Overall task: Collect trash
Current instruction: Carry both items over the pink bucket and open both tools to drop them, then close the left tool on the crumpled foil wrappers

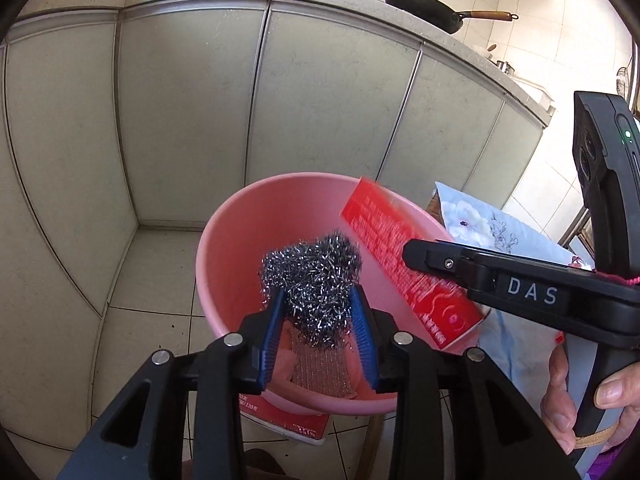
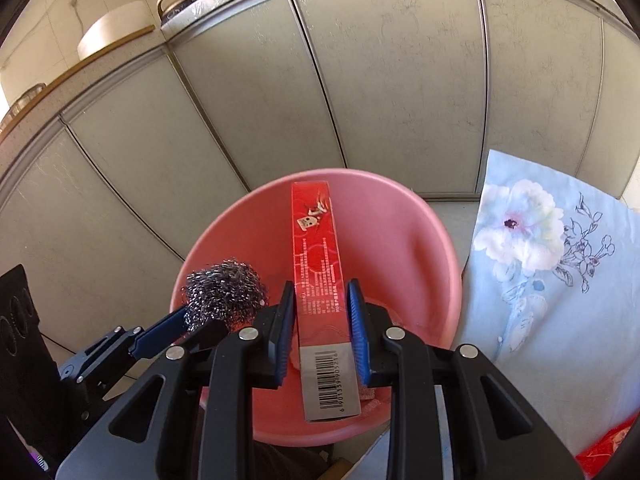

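A pink bucket [image 1: 224,216] [image 2: 440,232] stands on the tiled floor by the cabinets. Over its mouth my left gripper [image 1: 318,296] [image 2: 200,320] holds a ball of steel wool [image 1: 312,276] [image 2: 224,292], which bulges between and over the blue pads. My right gripper [image 2: 320,288] [image 1: 424,256] is shut on a long red carton [image 2: 316,240] [image 1: 400,248]. The carton points into the bucket and its barcode end sticks back past the pads. A pinkish mesh cloth [image 1: 320,364] lies on the bucket's bottom.
Grey cabinet doors [image 1: 320,100] rise right behind the bucket, with black pans [image 1: 424,8] on the counter above. A pale blue floral cloth [image 2: 540,260] lies to the right. Another red carton [image 1: 288,420] shows under the bucket's near edge. A person's hand [image 1: 572,400] grips the right handle.
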Demonstrator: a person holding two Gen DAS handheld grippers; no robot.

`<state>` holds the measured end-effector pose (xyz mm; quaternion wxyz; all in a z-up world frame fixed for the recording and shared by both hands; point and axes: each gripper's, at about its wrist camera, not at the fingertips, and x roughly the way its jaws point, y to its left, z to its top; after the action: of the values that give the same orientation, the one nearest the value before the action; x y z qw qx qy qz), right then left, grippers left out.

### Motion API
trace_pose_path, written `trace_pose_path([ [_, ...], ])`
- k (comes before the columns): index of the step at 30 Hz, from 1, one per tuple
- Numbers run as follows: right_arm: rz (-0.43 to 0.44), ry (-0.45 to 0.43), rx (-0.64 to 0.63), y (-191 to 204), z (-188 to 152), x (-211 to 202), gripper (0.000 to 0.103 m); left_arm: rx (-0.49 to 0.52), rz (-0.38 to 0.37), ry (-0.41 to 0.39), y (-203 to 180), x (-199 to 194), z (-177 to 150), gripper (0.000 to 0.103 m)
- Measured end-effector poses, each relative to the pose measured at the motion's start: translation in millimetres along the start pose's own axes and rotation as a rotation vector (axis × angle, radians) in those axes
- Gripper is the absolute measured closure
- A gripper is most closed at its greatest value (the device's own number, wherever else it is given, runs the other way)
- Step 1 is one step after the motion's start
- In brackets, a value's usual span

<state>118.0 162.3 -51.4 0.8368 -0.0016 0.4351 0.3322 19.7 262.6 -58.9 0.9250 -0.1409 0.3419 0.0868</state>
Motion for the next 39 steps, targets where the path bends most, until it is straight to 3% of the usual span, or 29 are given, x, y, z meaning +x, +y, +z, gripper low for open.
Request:
trace_pose_path([
  [4, 0.011, -0.002, -0.003, -1, 0, -1, 0.06, -0.014, 0.007, 0.013, 3, 2, 0, 0.062],
  [17, -0.001, -0.088, -0.084, 11, -21, -66, 0.06, 0.012, -0.019, -0.074, -14, -39, 2, 0.061],
  [26, -0.101, -0.141, -0.12, -7, -61, -133, 0.06, 0.08, -0.089, -0.101, -59, -77, -5, 0.061],
  [39, -0.255, -0.189, -0.08, -65, -124, -205, 0.06, 0.193, -0.213, -0.058, -145, -90, -22, 0.061],
])
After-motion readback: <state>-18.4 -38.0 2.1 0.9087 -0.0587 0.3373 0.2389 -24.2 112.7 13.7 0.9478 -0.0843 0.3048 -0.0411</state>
